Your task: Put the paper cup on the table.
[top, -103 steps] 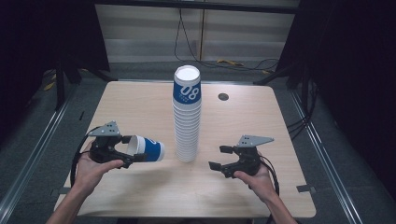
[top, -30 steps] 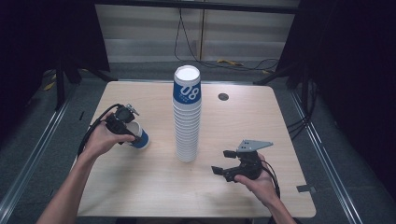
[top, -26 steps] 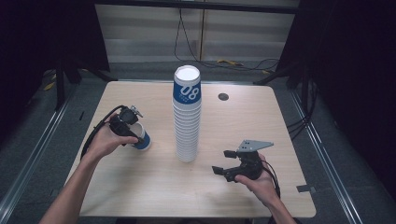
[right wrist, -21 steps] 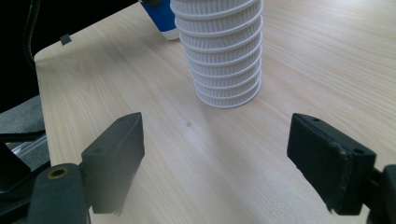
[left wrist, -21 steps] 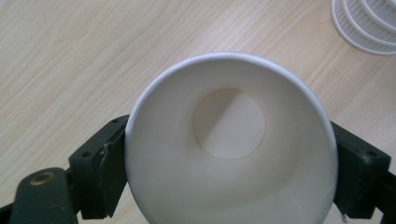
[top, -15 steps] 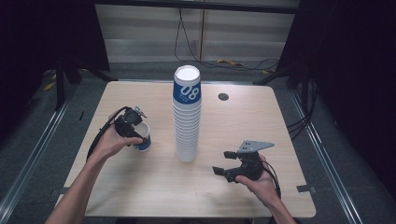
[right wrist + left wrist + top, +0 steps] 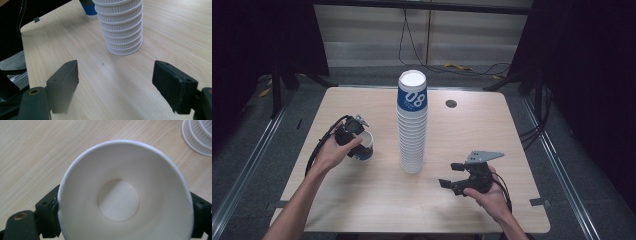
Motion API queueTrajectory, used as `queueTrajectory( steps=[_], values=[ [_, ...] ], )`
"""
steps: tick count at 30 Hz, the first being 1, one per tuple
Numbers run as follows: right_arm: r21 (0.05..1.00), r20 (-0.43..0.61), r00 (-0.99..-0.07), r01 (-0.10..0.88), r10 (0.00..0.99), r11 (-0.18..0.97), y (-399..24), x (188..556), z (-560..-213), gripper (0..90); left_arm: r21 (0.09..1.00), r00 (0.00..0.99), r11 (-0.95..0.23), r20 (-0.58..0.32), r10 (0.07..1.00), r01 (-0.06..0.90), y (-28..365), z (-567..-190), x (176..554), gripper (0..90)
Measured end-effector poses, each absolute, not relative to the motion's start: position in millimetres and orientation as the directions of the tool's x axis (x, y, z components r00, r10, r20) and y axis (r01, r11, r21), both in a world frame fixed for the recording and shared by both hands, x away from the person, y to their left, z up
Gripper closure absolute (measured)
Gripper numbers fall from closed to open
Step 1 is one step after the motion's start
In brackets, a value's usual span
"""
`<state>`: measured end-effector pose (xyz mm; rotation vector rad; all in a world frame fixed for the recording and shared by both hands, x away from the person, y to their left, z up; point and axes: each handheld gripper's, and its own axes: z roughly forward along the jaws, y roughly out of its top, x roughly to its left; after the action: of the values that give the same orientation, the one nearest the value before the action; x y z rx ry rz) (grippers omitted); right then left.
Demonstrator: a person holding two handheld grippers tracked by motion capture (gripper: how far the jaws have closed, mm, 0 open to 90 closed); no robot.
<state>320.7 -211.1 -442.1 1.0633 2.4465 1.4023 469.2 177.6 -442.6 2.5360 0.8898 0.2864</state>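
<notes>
1. Blue-and-white paper cup (image 7: 363,148): upright on the pale wooden table (image 7: 362,200), left of the tall stack of paper cups (image 7: 412,125).
2. Left gripper (image 7: 353,136): jaws just opening, flanking its rim; whether they press I cannot tell.
3. Right gripper (image 7: 452,176): spread, empty.
4. Handling: likely light, crushable; grip gently below rim.

My right gripper (image 7: 113,86) hovers low over the pale wooden table (image 7: 155,27), its two black jaws spread wide with bare wood between them. Beyond them stands a stack of white ribbed cups (image 7: 122,27). A blue cup (image 7: 90,10) sits behind it.
</notes>
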Motion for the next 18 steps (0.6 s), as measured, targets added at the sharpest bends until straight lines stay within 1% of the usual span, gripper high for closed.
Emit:
queueTrajectory(
  steps=[3, 4, 6, 7, 8, 9, 12, 14, 16, 18],
  values=[
    [0.8, 0.226, -0.741, 0.511, 0.632, 0.314, -210.9, 322.4, -441.0, 21.1, 0.477, 0.771, -0.69, 0.039, 0.636, 0.544, 180.6, -446.5, 468.7, 13.3],
    [0.802, 0.226, -0.743, 0.509, 0.63, 0.313, -209.9, 323.0, -440.5, 21.0, 0.483, 0.766, -0.678, 0.023, 0.642, 0.554, 180.9, -449.1, 467.9, 15.1],
    [0.802, 0.225, -0.747, 0.506, 0.626, 0.316, -208.4, 323.5, -440.5, 20.7, 0.471, 0.771, -0.684, 0.012, 0.637, 0.557, 181.3, -454.3, 466.7, 16.5],
    [0.802, 0.225, -0.747, 0.507, 0.625, 0.317, -208.1, 323.6, -440.7, 20.6, 0.455, 0.774, -0.697, 0.025, 0.632, 0.555, 180.6, -458.0, 465.5, 15.8],
    [0.799, 0.228, -0.747, 0.51, 0.624, 0.318, -208.0, 323.8, -441.2, 20.6, 0.458, 0.776, -0.699, 0.03, 0.63, 0.55, 181.0, -459.6, 464.7, 13.3],
    [0.798, 0.232, -0.746, 0.513, 0.625, 0.316, -208.2, 324.1, -441.7, 20.6, 0.466, 0.772, -0.689, 0.021, 0.635, 0.555, 181.8, -460.0, 464.2, 12.9],
    [0.792, 0.242, -0.742, 0.523, 0.625, 0.314, -209.1, 325.1, -443.7, 20.4, 0.483, 0.773, -0.677, -0.002, 0.634, 0.556, 186.0, -459.6, 463.4, 16.1],
    [0.792, 0.242, -0.741, 0.524, 0.626, 0.314, -209.1, 325.3, -444.1, 20.2, 0.484, 0.774, -0.677, 0.0, 0.634, 0.554, 187.6, -460.2, 462.4, 16.1],
    [0.792, 0.24, -0.742, 0.522, 0.626, 0.315, -209.1, 325.2, -443.8, 20.2, 0.495, 0.768, -0.662, -0.018, 0.641, 0.563, 190.1, -462.0, 460.5, 16.1],
    [0.793, 0.239, -0.739, 0.523, 0.63, 0.313, -209.6, 325.2, -443.2, 20.2, 0.514, 0.75, -0.636, -0.022, 0.661, 0.575, 191.9, -462.9, 457.3, 16.1]
  ],
)
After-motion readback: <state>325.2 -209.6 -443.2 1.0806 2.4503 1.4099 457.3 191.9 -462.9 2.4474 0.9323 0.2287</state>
